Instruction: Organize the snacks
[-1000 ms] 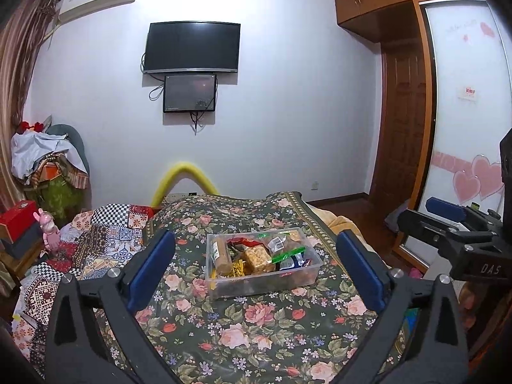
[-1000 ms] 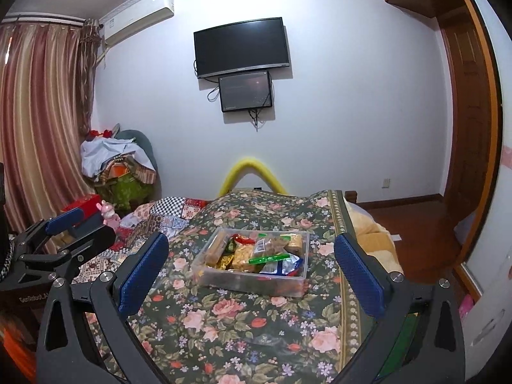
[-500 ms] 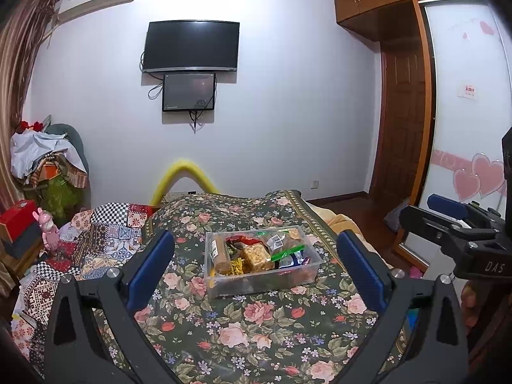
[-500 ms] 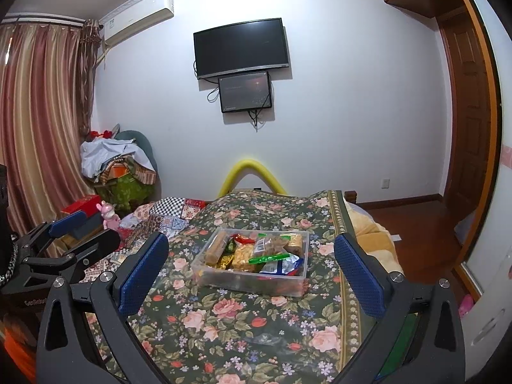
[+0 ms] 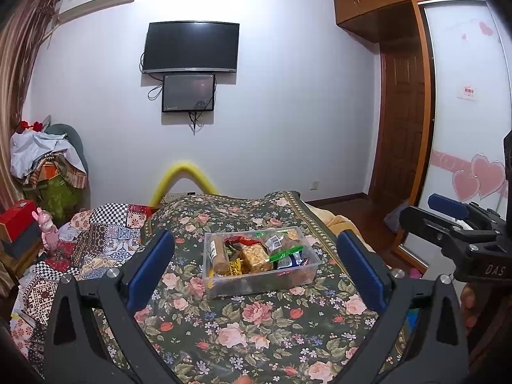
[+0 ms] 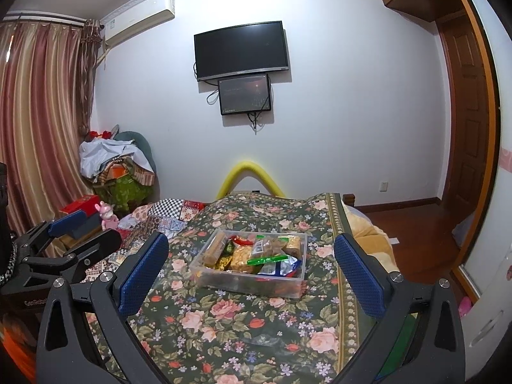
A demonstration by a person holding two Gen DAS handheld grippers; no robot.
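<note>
A clear plastic bin sits on the floral bedspread, ahead of both tools at roughly 12 o'clock. From the left wrist view its long axis runs about 9 to 3 o'clock, the right end angled slightly farther away. The bin is full of snacks: a tan cylindrical pack lies along the left wall, pointing toward 12, with a golden bag beside it and a green strip slanting toward 2 o'clock.

The left gripper hangs spread wide, empty, its blue pads framing the bin without touching it. The right gripper is likewise splayed apart and holds nothing, the bin lying between its pads, well forward.
</note>
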